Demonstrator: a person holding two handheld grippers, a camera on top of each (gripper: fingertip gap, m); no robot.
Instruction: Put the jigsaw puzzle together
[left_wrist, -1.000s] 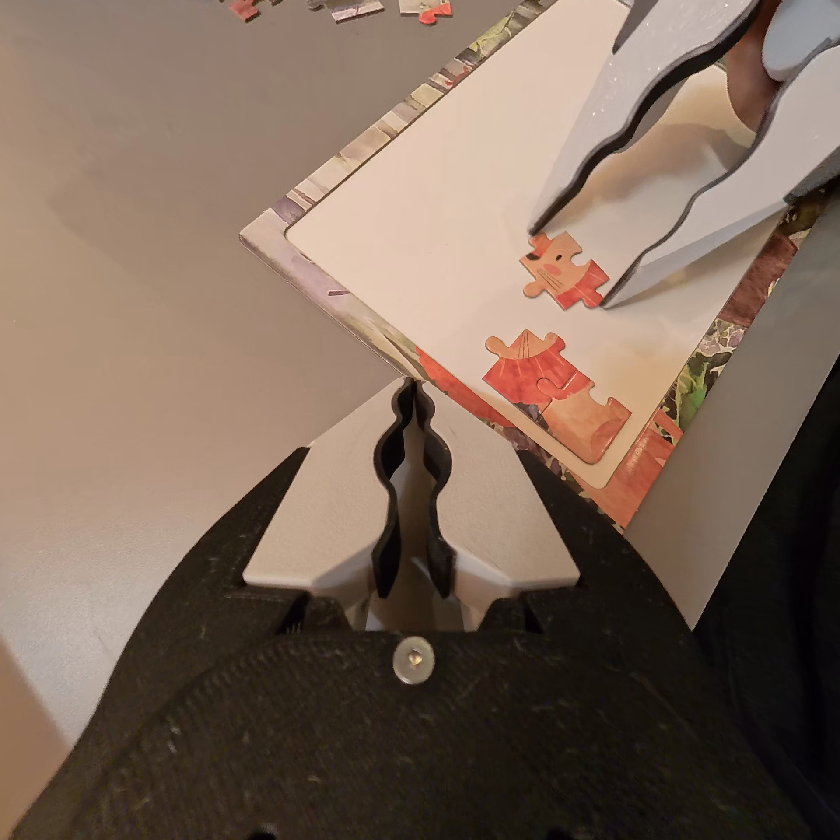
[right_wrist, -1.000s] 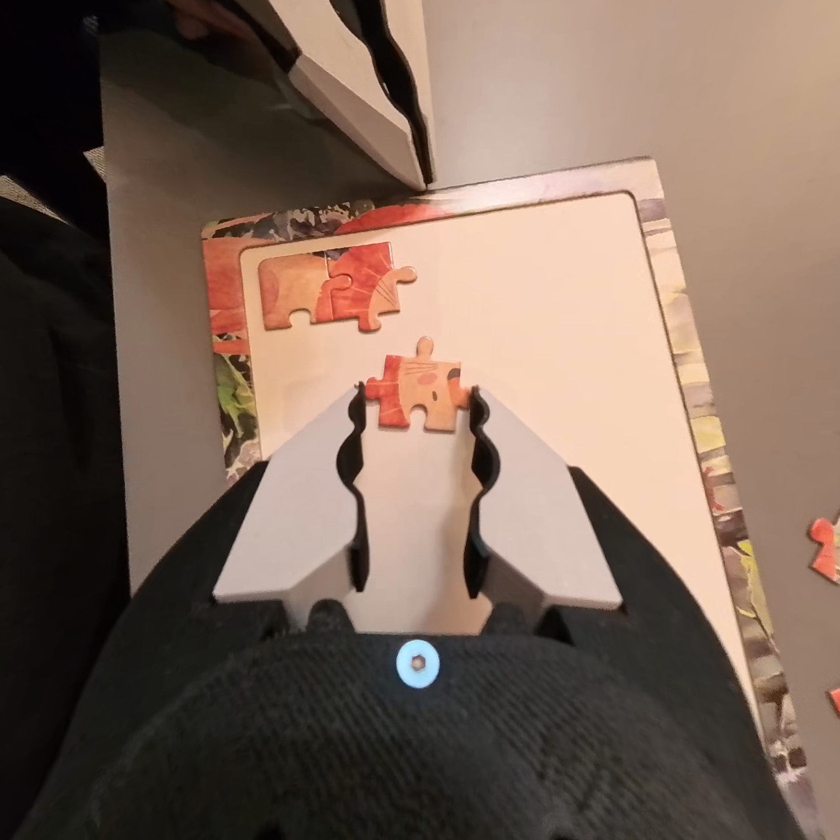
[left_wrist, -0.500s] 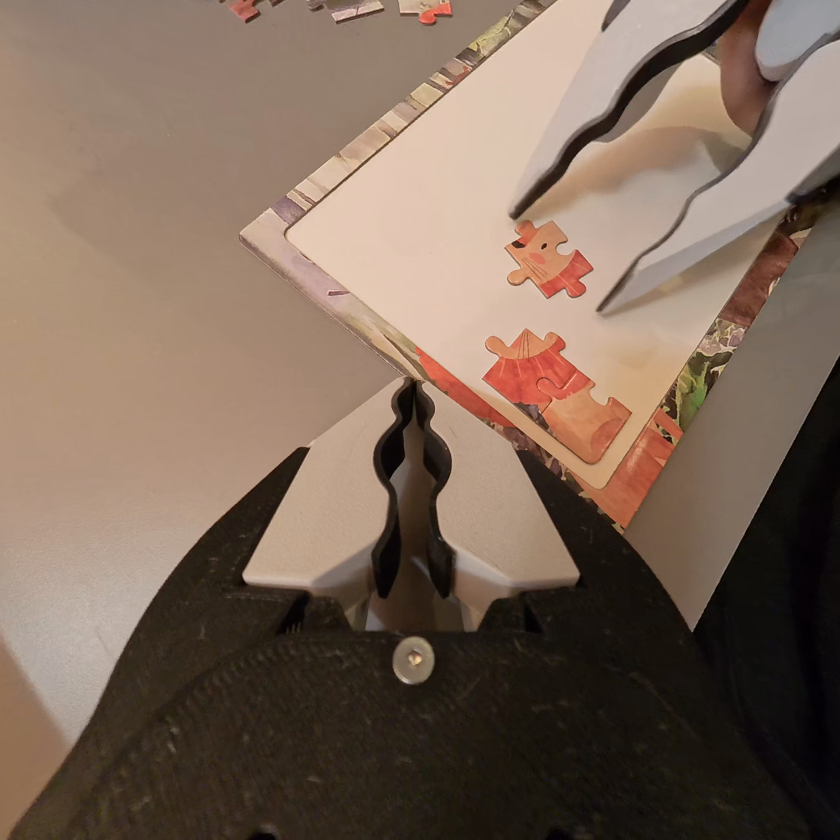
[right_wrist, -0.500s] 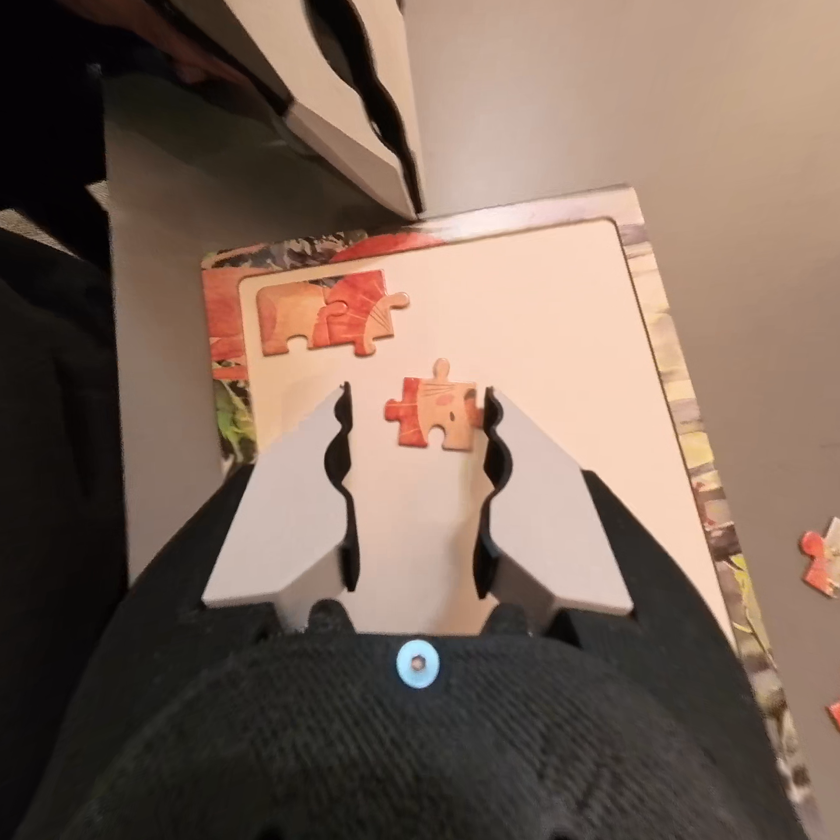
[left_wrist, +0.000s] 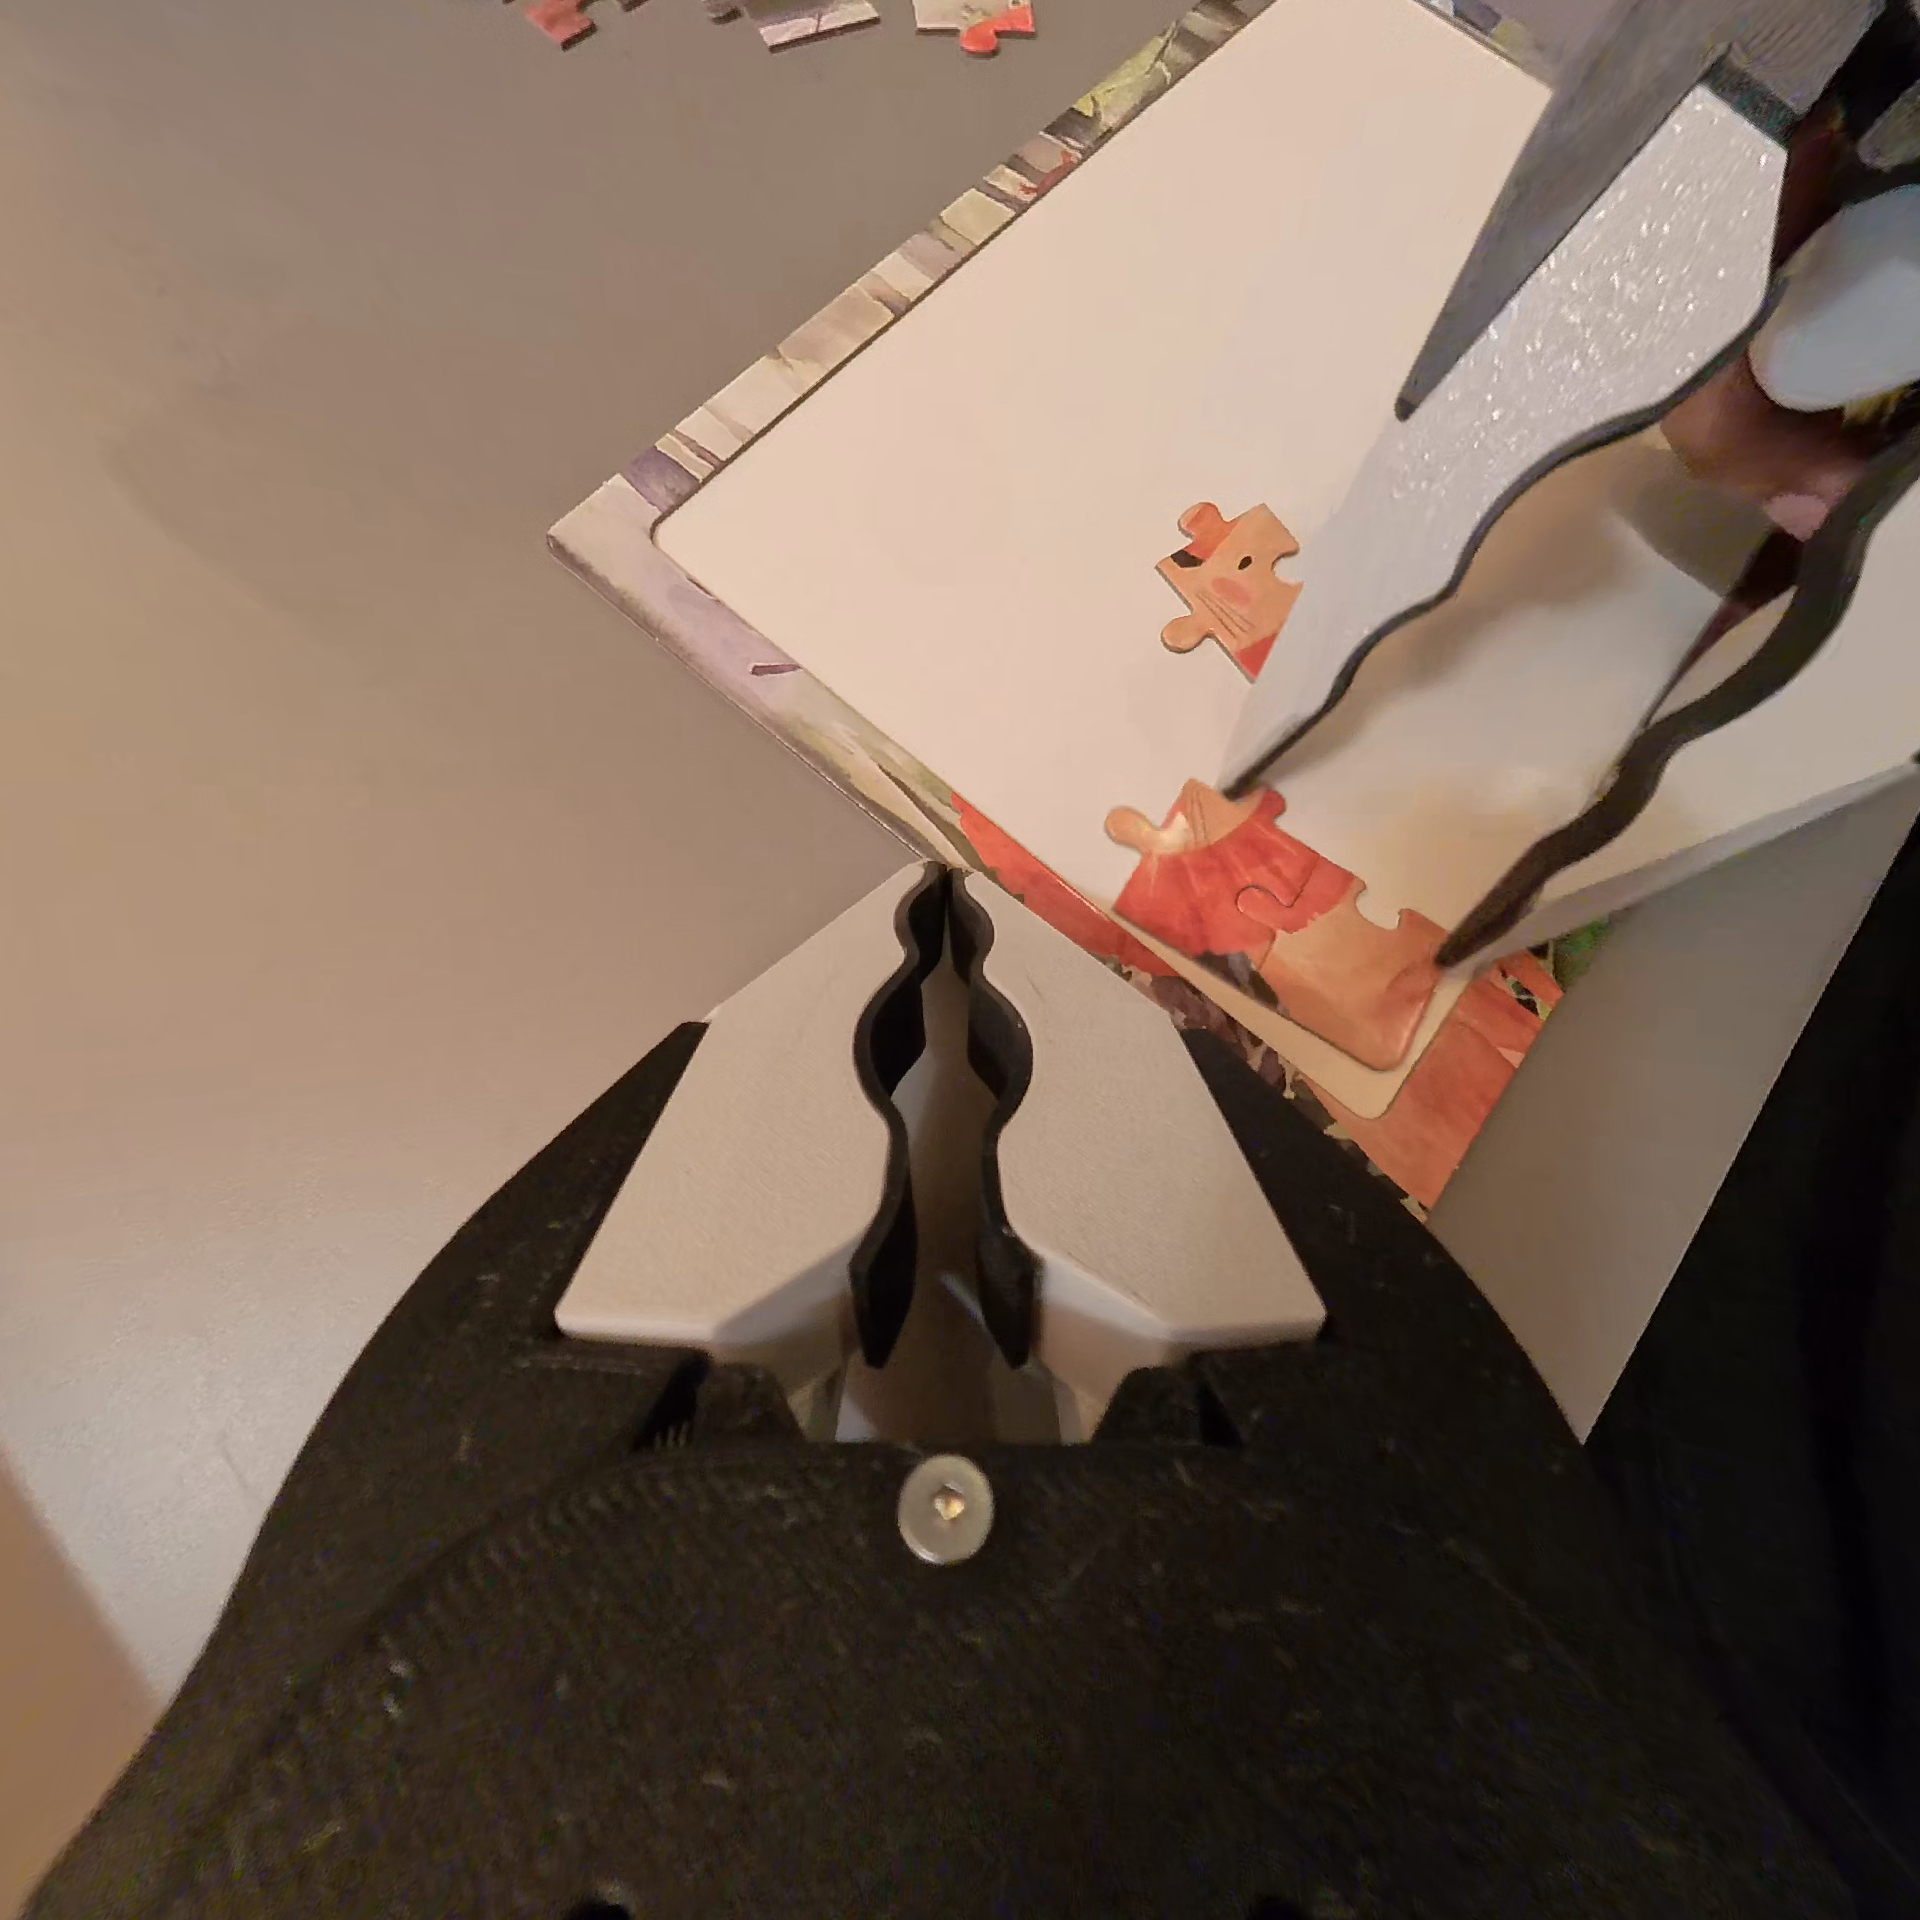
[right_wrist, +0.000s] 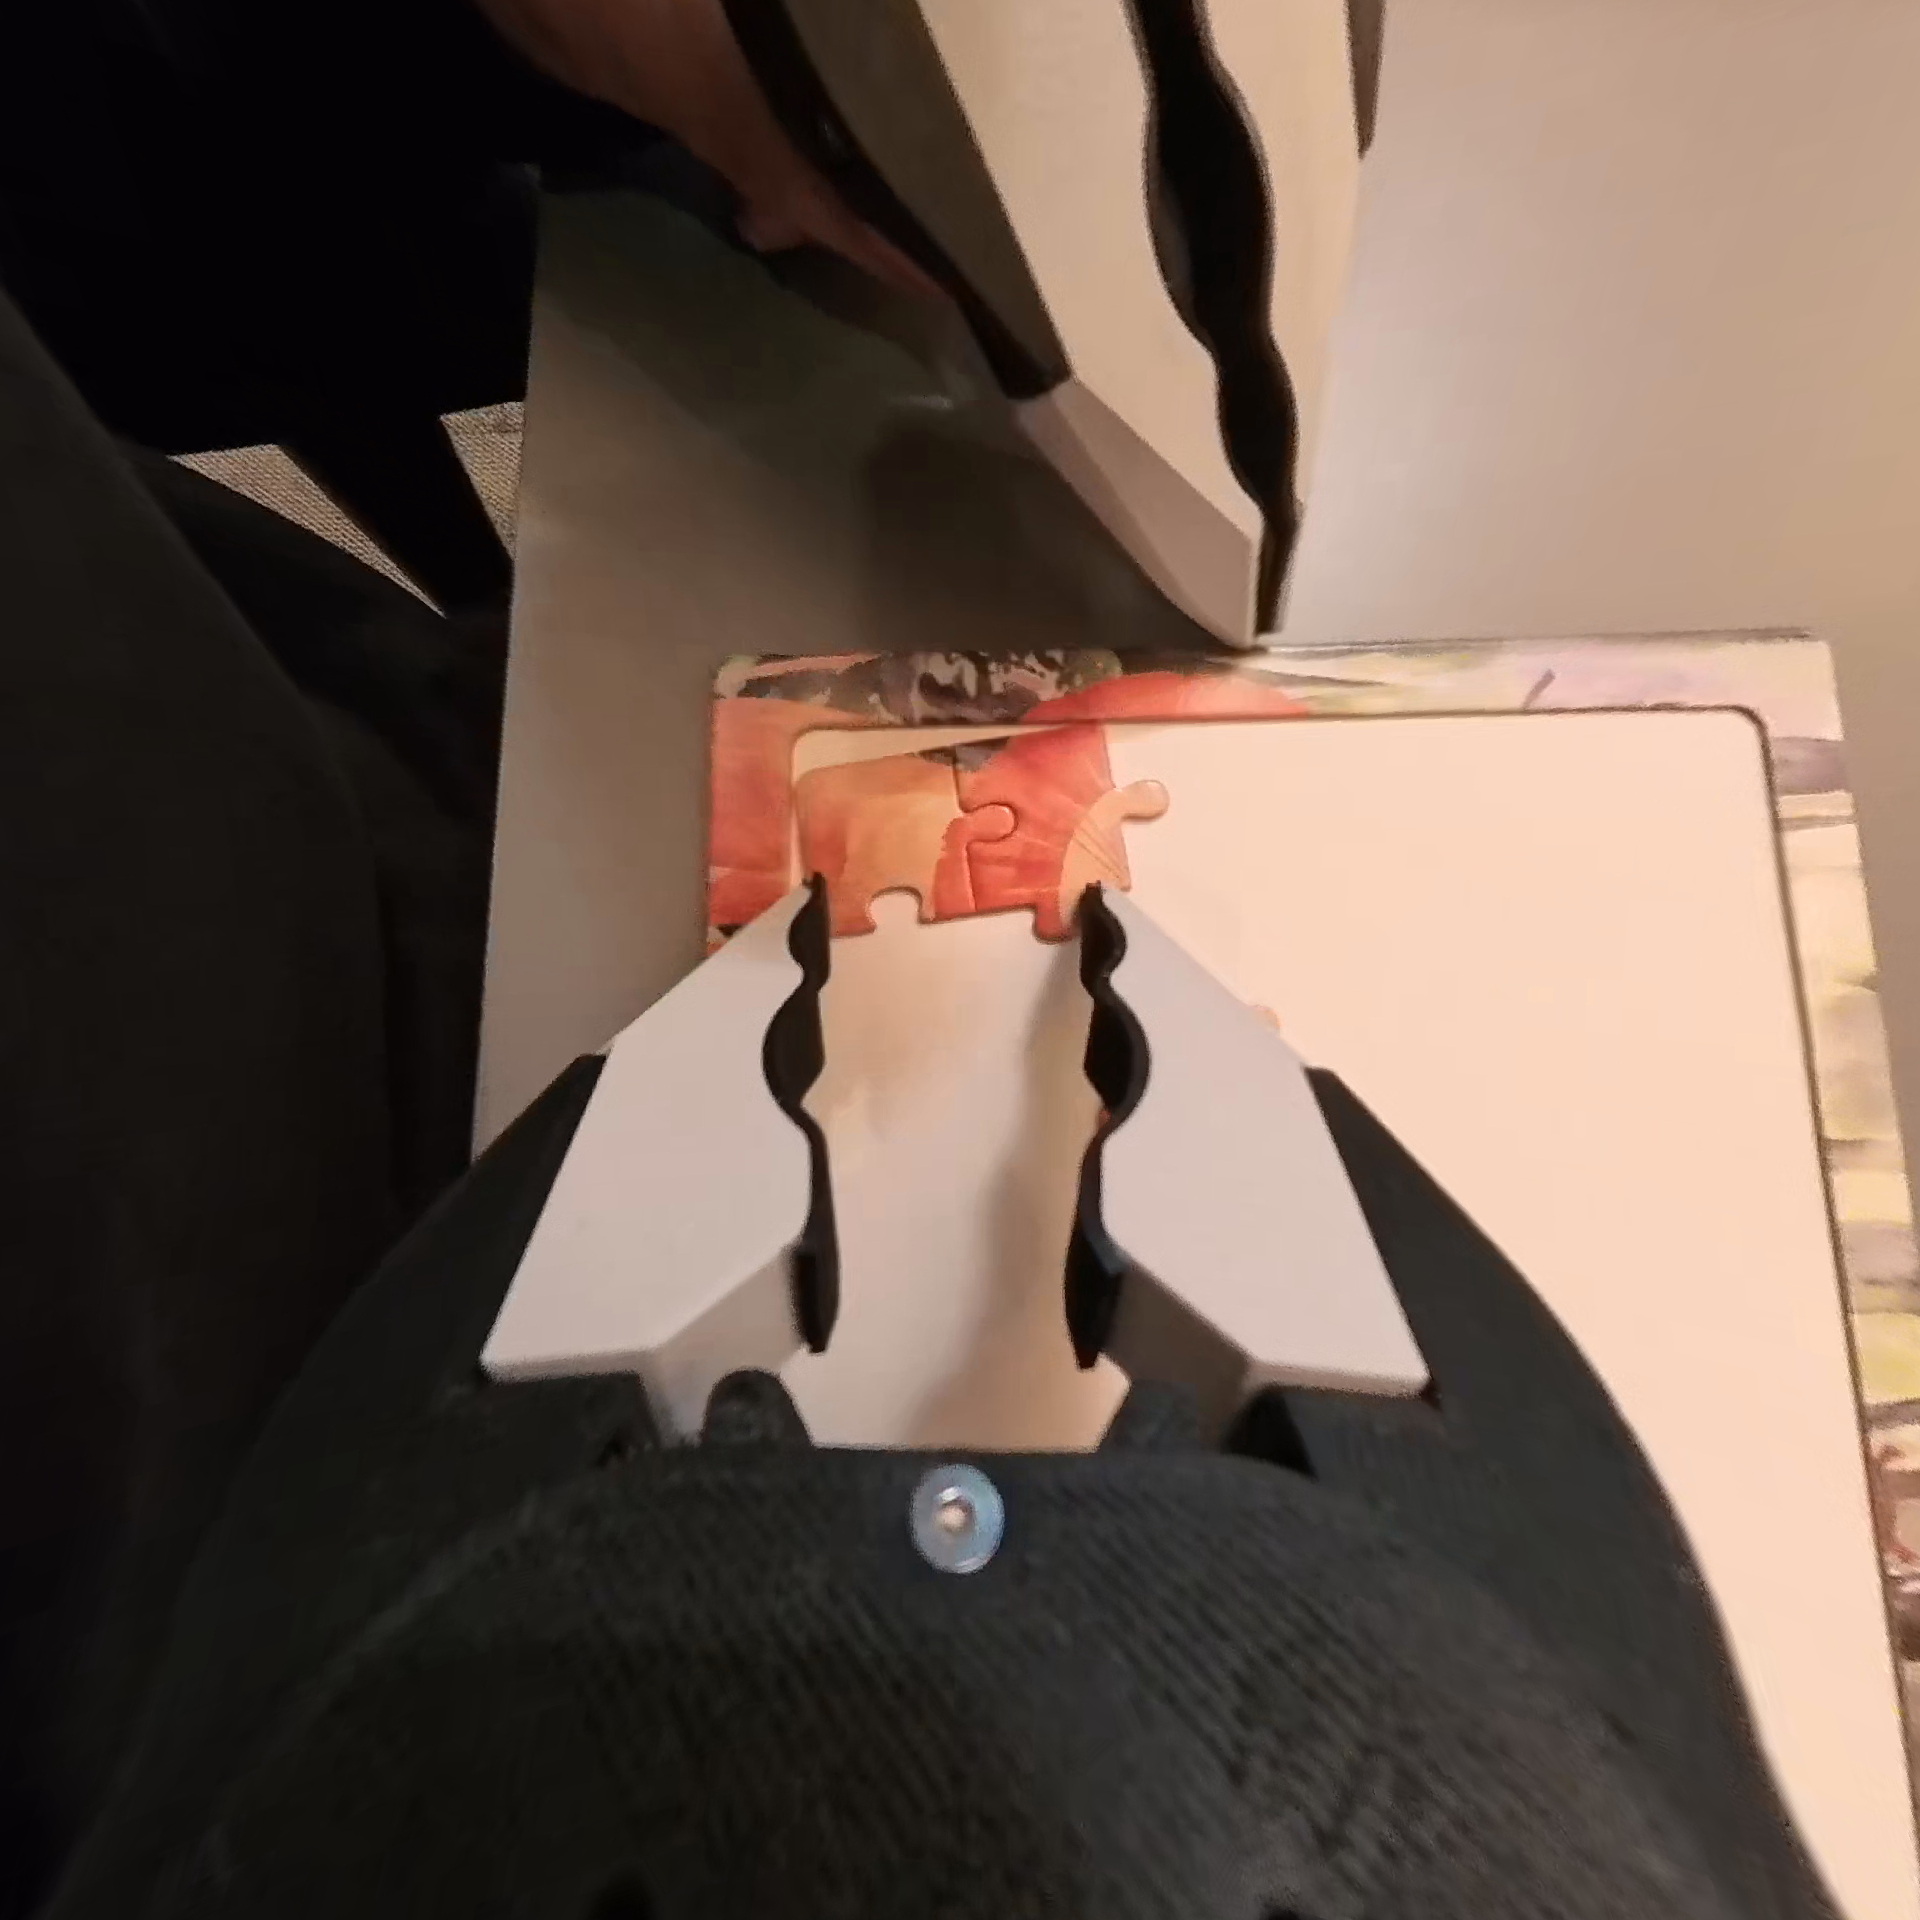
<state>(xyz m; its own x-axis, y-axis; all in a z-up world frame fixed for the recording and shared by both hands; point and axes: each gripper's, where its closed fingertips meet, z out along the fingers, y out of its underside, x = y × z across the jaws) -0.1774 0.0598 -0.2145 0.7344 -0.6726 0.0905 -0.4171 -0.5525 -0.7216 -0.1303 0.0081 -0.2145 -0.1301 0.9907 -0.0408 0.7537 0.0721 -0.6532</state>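
Observation:
The puzzle tray (left_wrist: 727, 644) has a white floor and a painted border; it also shows in the right wrist view (right_wrist: 1081, 681). Two joined orange-red pieces (left_wrist: 1268, 914) lie in its near corner (right_wrist: 966, 821). A loose cat-face piece (left_wrist: 1231, 587) lies on the white floor, mostly hidden behind a finger in the right wrist view. My right gripper (right_wrist: 953, 894) is open and empty, its fingertips touching the two ends of the joined pair (left_wrist: 1340, 873). My left gripper (left_wrist: 940, 873) is shut and empty, its tip at the tray's outer edge (right_wrist: 1268, 613).
Several loose pieces (left_wrist: 977, 21) lie on the grey table (left_wrist: 364, 520) beyond the tray. The table's edge runs close by the tray's near corner, with a person's dark clothing (left_wrist: 1818, 1195) past it. The tray's white floor (right_wrist: 1455, 987) is mostly bare. Some 7 cm of space lies between my two pairs of fingers.
My right gripper opened, let go of the cat-face piece and left it on the tray floor, then moved to the joined pair in the corner. My left gripper stayed shut at the tray's edge.

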